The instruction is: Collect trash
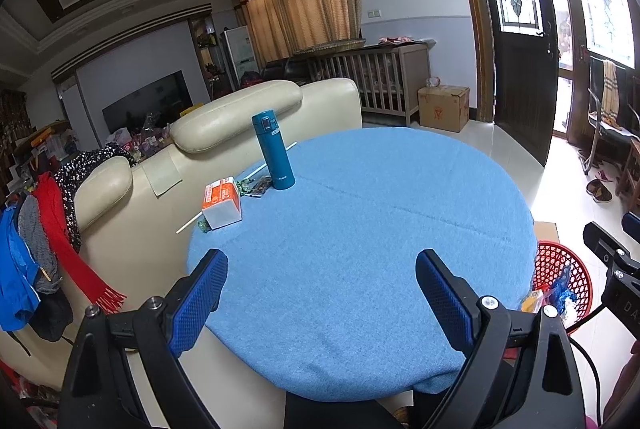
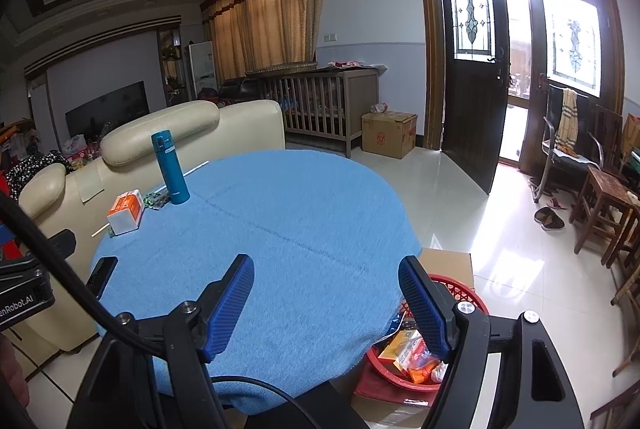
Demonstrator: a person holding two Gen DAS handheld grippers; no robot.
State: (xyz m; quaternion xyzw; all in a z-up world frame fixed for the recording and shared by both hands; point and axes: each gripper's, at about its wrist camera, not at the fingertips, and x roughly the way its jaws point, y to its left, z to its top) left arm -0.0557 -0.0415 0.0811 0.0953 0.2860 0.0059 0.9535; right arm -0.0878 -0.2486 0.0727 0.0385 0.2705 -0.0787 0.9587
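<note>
While both grippers' fingers [image 1: 200, 293] hang released and empty, wrappers fill the red basket [image 2: 460, 295].

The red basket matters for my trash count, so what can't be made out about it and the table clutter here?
- Red basket, right wrist view: contents partly hidden by the right gripper finger and the table edge.
- Red basket, left wrist view: its near part hidden behind the left gripper.
- Small wrappers by the blue bottle: too small to identify.
</note>
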